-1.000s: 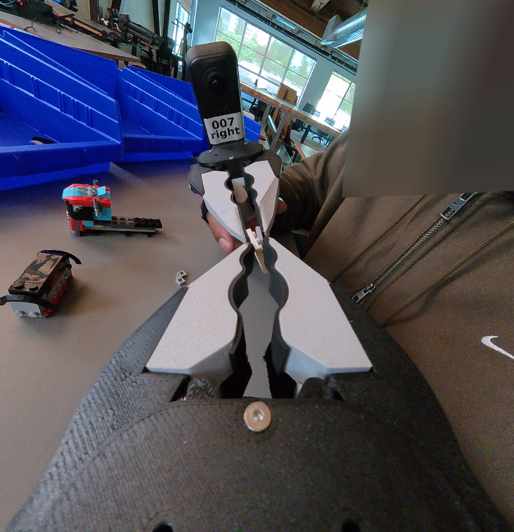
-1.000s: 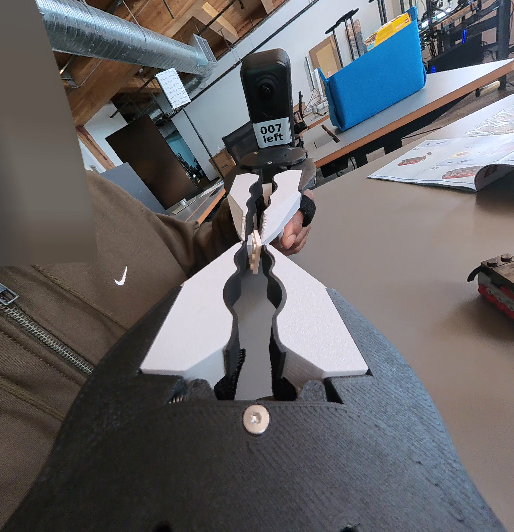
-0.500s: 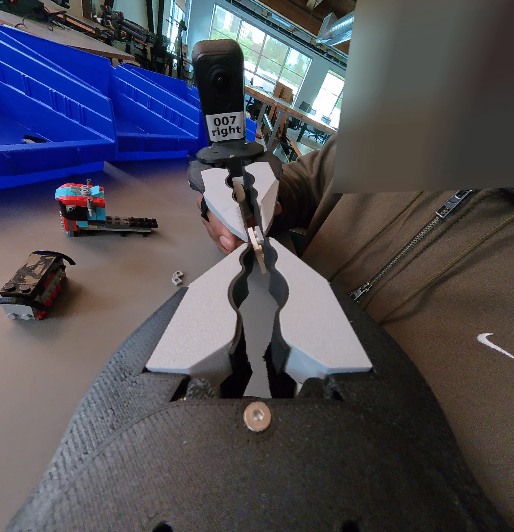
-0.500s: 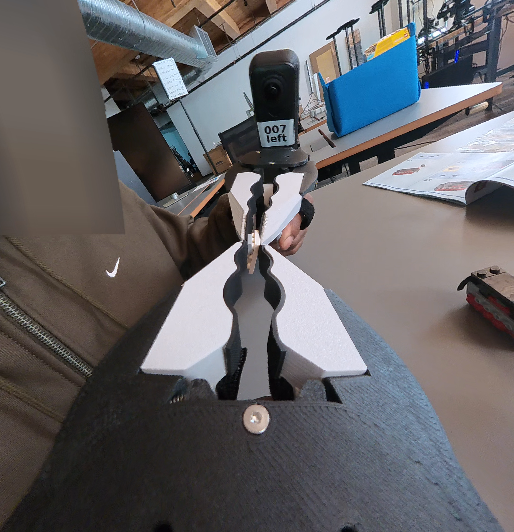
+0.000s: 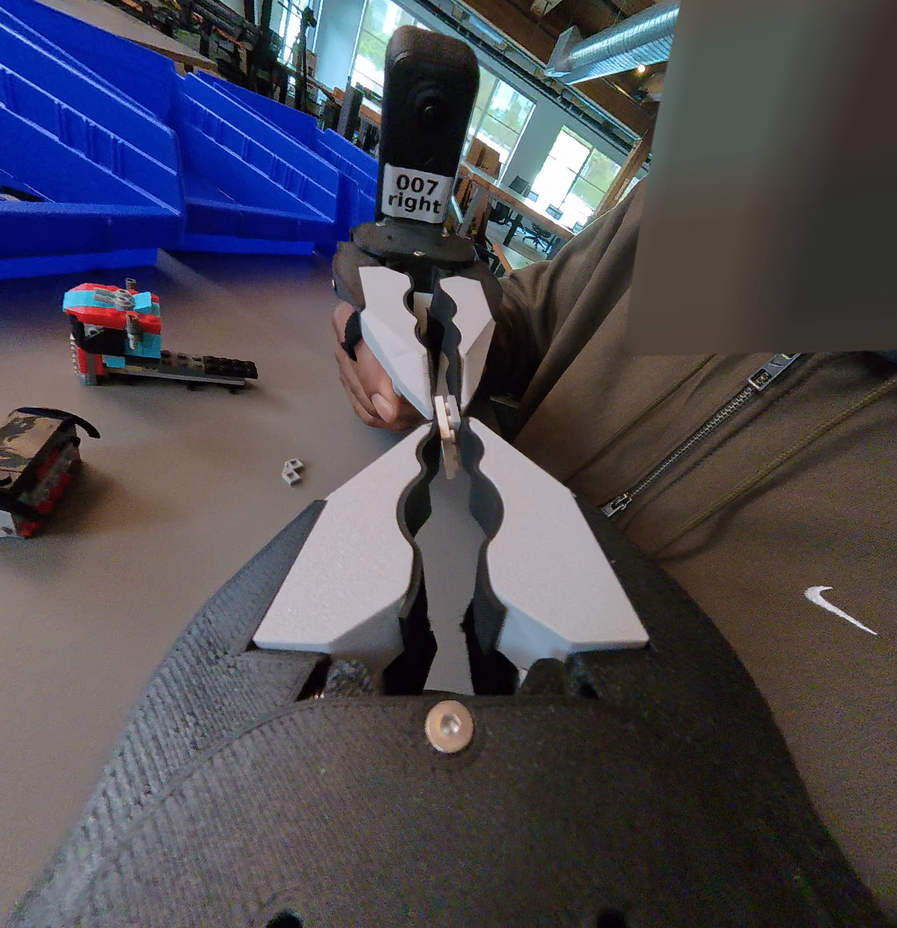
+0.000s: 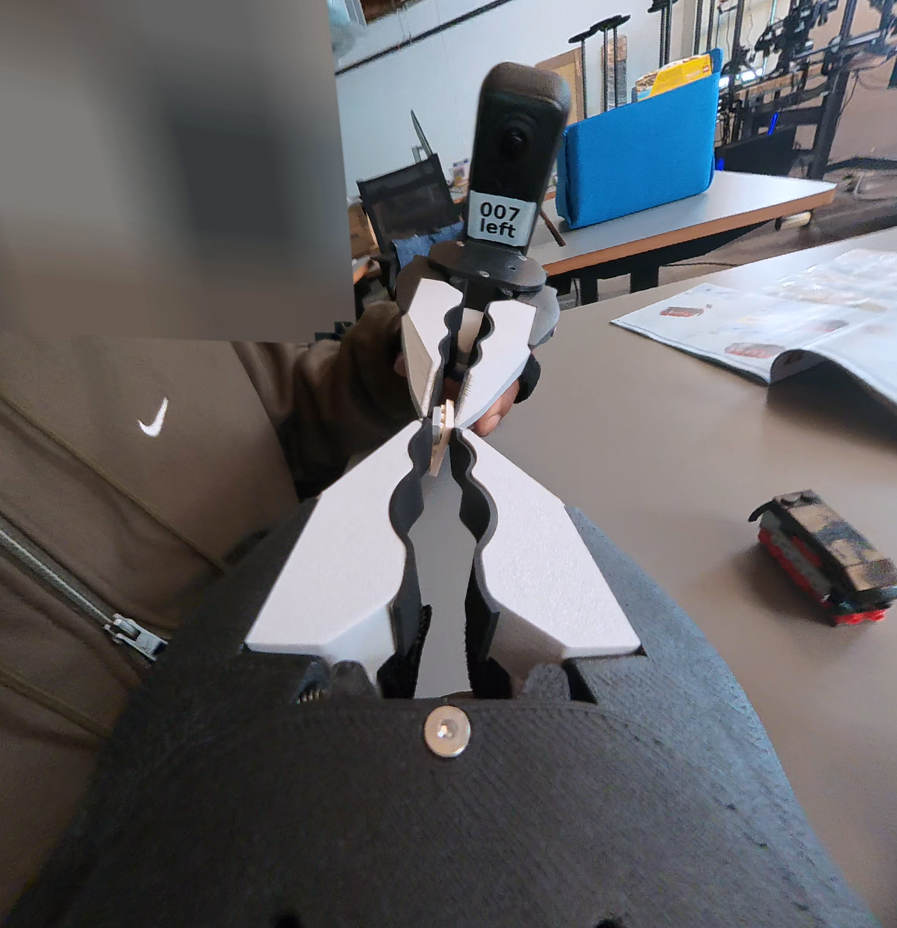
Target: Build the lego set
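Your left gripper (image 5: 449,436) and right gripper (image 6: 439,436) meet tip to tip above the table (image 5: 195,502), both clenched on small pale stacked plates (image 5: 447,427). Loose grey piece (image 5: 292,473), two brick models (image 5: 120,336) (image 5: 27,472), blue bins (image 5: 135,165) alongside.

Grippers meet tip to tip above the surface (image 5: 195,527), left gripper (image 5: 449,442) facing right gripper (image 5: 444,401), two joined plates (image 5: 447,427) pinched between. Left-wrist view: loose piece (image 5: 292,472) beside, two models (image 5: 120,336) farther, bins (image 5: 135,176) behind. Right-wrist view: booklet (image 6: 788,321) behind another model (image 6: 828,557).
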### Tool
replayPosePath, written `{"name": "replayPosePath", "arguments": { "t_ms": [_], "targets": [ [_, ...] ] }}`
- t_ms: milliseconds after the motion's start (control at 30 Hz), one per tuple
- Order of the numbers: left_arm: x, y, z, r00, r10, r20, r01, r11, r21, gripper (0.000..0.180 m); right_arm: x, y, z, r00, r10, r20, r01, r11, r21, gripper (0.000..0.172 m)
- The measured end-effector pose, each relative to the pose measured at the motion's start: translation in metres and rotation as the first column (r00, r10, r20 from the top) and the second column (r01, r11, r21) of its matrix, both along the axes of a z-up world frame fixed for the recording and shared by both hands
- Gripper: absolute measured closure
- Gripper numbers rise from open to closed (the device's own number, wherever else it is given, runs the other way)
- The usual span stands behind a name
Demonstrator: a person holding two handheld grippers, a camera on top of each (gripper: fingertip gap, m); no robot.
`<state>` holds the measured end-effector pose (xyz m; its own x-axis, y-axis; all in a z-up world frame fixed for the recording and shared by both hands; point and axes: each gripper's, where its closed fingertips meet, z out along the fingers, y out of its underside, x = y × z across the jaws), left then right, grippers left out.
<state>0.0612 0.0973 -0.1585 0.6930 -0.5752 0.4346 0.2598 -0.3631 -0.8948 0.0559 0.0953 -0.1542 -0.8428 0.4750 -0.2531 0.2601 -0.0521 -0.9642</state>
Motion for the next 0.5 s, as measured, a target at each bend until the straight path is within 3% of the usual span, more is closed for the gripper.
{"name": "replayPosePath", "arguments": {
  "t_ms": [300,500],
  "targets": [
    [-0.0003,0.0030,0.0030,1.000,0.021,0.015,-0.021,1.000,0.014,0.170,0.0014,-0.0017,-0.0016,0.995,-0.019,-0.099,0.030,0.994,0.108,0.164],
    [-0.0005,0.0025,0.0032,1.000,0.017,0.015,-0.017,1.000,0.014,0.172,0.0012,-0.0024,-0.0018,0.995,-0.024,-0.098,0.034,0.994,0.103,0.164]
  ]
}}
